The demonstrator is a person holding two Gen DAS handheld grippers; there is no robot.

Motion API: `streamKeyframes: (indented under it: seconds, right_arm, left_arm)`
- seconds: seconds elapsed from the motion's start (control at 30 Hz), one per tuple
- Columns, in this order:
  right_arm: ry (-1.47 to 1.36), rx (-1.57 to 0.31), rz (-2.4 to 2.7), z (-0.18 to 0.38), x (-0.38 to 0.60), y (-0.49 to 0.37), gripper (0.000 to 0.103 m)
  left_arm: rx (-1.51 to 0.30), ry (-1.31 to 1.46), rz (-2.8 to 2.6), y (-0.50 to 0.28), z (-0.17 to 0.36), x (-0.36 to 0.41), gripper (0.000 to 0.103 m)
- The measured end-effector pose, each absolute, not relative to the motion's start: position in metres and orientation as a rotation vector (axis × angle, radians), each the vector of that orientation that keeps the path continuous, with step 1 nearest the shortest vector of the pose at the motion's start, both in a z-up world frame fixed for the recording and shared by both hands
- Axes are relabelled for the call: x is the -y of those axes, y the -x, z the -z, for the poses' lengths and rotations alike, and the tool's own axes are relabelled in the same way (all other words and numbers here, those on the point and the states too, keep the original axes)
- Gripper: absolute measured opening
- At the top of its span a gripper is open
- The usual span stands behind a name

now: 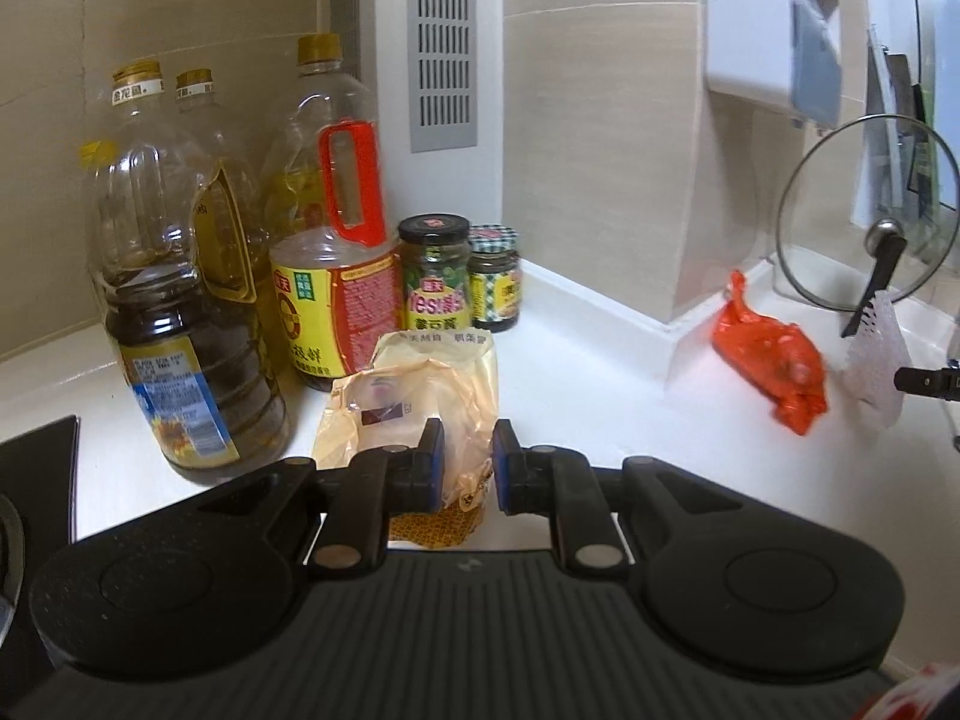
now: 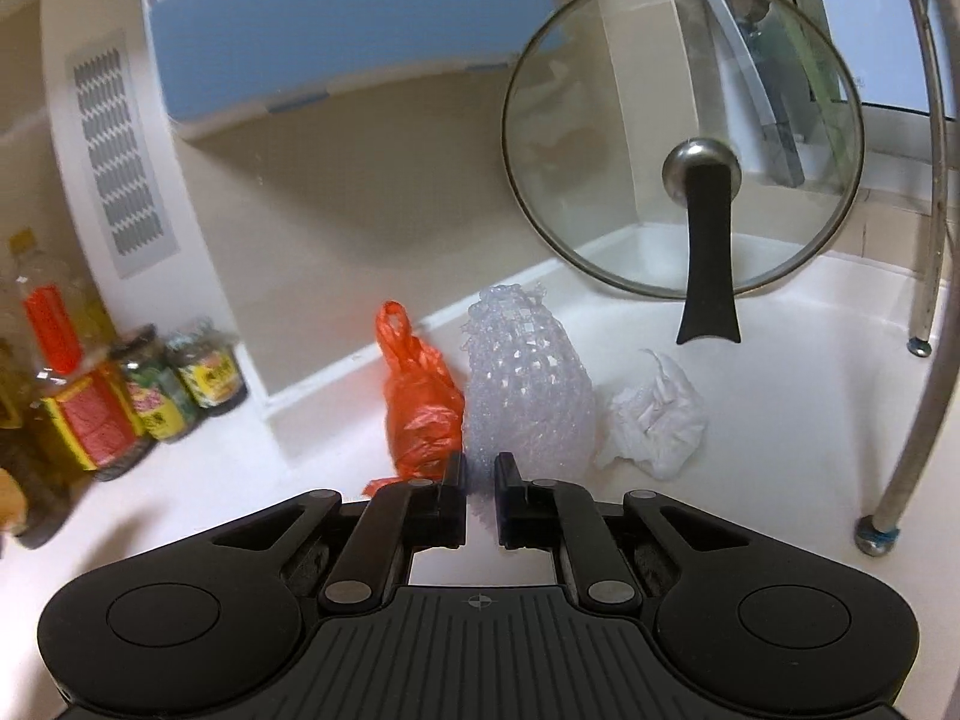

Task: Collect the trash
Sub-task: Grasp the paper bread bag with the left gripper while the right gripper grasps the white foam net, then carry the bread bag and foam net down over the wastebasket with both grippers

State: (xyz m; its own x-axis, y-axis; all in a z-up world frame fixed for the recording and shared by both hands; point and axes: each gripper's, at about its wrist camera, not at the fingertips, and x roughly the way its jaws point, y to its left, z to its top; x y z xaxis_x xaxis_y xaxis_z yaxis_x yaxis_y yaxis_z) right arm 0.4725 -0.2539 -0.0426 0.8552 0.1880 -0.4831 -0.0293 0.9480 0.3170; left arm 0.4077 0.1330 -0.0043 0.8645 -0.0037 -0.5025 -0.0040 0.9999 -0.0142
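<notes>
My left gripper (image 1: 468, 468) is shut on a crumpled yellowish plastic wrapper (image 1: 420, 396), which sticks up between the blue pads in front of the bottles. In the right wrist view, my right gripper (image 2: 480, 498) is shut on the lower edge of a white foam net sleeve (image 2: 528, 384). An orange plastic bag (image 2: 420, 402) lies on the counter just left of the net, and a crumpled white tissue (image 2: 660, 420) lies to its right. The left wrist view also shows the orange plastic bag (image 1: 774, 360) and the foam net sleeve (image 1: 876, 360) at the far right.
Several oil and sauce bottles (image 1: 198, 312) and two jars (image 1: 435, 276) stand at the back left of the white counter (image 1: 570, 396). A glass pot lid (image 2: 684, 138) leans in the corner. Metal hoses (image 2: 918, 312) come down at the right. A black stove edge (image 1: 36, 480) is at the left.
</notes>
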Motion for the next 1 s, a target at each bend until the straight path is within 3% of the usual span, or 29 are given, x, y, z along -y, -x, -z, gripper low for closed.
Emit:
streamKeyframes:
  seconds: [1.0]
  right_arm:
    - [-0.345, -0.584, -0.58, 0.015, 0.272, -0.242, 0.009]
  left_arm:
    - [-0.562, 0.095, -0.028, -0.186, 0.0, -0.005, 0.016]
